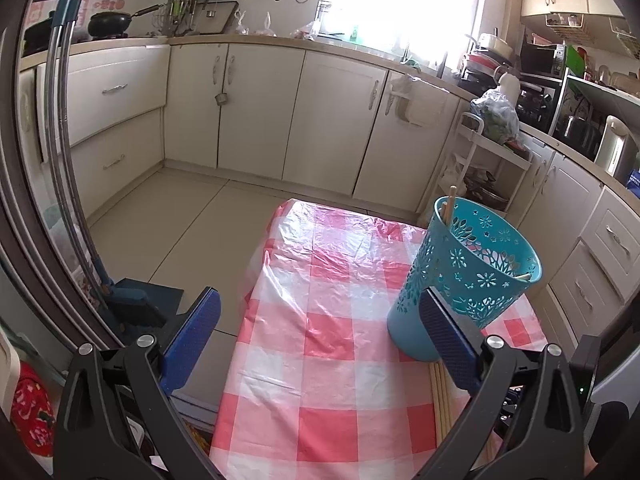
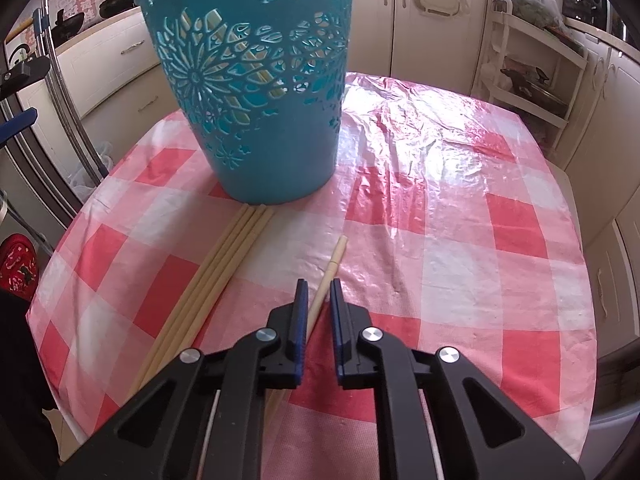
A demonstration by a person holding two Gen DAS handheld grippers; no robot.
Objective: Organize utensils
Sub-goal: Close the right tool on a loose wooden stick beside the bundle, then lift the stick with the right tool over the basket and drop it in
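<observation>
A teal cut-out holder [image 1: 468,276] stands on the pink checked tablecloth [image 1: 320,360] with chopsticks [image 1: 451,200] leaning inside it. My left gripper [image 1: 316,328] is open and empty, its right finger beside the holder's base. In the right wrist view the holder [image 2: 256,92] stands ahead. Several loose chopsticks [image 2: 208,284] lie side by side on the cloth [image 2: 460,240], tips at the holder's base. My right gripper [image 2: 319,292] is narrowly open around one separate chopstick [image 2: 329,268]; the jaws do not visibly touch it.
Cream kitchen cabinets [image 1: 256,112] run along the far wall and right side. A white shelf trolley [image 1: 480,164] with bags stands past the table's far corner. A broom and dustpan [image 1: 120,300] lean at the left. The table drops off at its left edge.
</observation>
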